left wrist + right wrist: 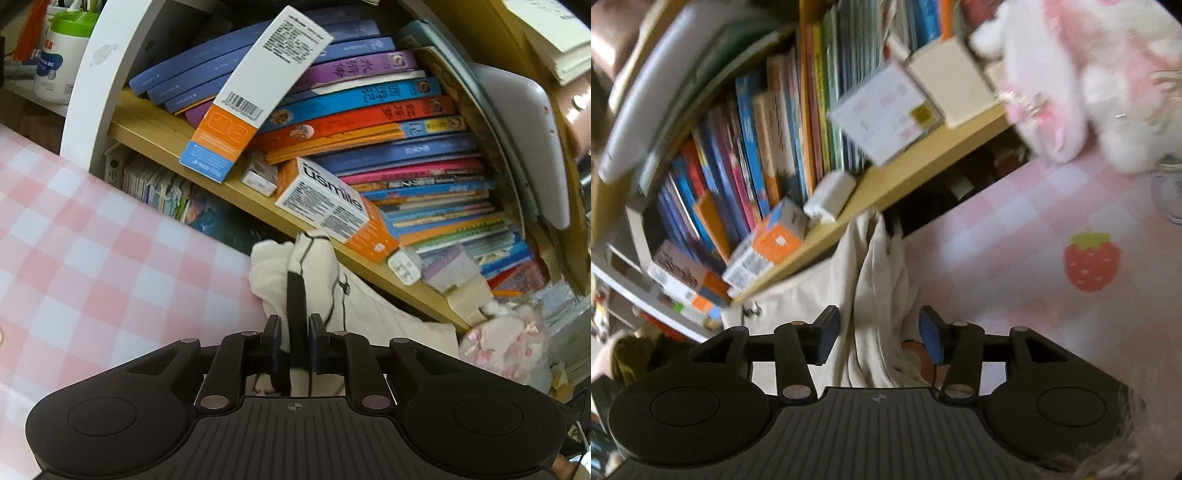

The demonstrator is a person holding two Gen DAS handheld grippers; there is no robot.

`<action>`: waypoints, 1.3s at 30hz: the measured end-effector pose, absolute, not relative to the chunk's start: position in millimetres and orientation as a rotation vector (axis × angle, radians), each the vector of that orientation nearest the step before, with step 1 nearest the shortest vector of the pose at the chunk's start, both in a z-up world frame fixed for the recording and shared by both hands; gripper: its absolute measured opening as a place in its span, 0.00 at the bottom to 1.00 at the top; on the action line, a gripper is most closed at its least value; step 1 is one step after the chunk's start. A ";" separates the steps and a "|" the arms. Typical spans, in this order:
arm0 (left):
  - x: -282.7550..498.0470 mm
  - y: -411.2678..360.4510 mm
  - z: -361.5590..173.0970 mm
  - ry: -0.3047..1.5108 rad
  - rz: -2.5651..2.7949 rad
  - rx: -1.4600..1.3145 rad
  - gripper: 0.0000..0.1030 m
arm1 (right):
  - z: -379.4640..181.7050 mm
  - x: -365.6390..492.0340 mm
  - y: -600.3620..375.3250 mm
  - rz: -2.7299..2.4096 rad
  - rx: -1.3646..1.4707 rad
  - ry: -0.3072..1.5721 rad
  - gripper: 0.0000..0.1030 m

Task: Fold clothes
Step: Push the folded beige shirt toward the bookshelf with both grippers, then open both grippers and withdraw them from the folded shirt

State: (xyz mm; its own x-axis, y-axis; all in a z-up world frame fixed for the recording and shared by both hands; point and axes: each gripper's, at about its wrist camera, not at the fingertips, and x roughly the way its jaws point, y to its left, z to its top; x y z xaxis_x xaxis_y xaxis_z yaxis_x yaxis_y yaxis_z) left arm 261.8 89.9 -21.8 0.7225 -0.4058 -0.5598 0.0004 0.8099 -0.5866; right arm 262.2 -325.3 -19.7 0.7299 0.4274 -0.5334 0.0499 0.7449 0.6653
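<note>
Left wrist view: the left gripper [294, 345] has its jaws pinched narrow on the white garment [295, 266], black trim and all, bunched just below the bookshelf [177, 142]. Folding looks barely begun.

Right wrist view: the right gripper [878, 334] jaws stand apart around cream folds, pads not pressing; the cloth hangs crumpled off the pink checked surface [1015, 229].

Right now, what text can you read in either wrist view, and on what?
"usmile": white and orange cardboard box on the wooden shelf.
Tall white, orange and blue box: barcode, print too small.
Book spines: characters not legible.
Right wrist view: all blurred.
</note>
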 end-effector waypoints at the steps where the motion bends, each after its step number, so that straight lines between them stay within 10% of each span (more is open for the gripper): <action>1: 259.7 89.4 -22.3 0.737 -0.240 -0.596 0.15 | -19.0 258.5 -328.3 0.234 0.727 0.728 0.38; 4: 260.9 88.4 -27.6 0.765 -0.218 -0.589 0.13 | -24.4 255.2 -328.9 0.273 0.753 0.753 0.07; 13: 263.5 84.3 -28.3 0.803 -0.171 -0.562 0.19 | -39.3 269.7 -320.6 0.232 0.704 0.826 0.06; 39: 138.1 37.4 17.8 0.723 -0.121 -0.358 0.54 | 41.1 161.8 -288.5 0.240 0.324 0.710 0.64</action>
State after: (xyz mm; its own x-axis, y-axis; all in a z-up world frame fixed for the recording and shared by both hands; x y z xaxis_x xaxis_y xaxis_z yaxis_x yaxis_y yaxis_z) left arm 138.1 37.4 17.8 0.7462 -0.2306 -0.6245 -0.0143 0.9323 -0.3613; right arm 161.8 -288.5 41.1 0.7343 0.3233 -0.5969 -0.1058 0.9230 0.3699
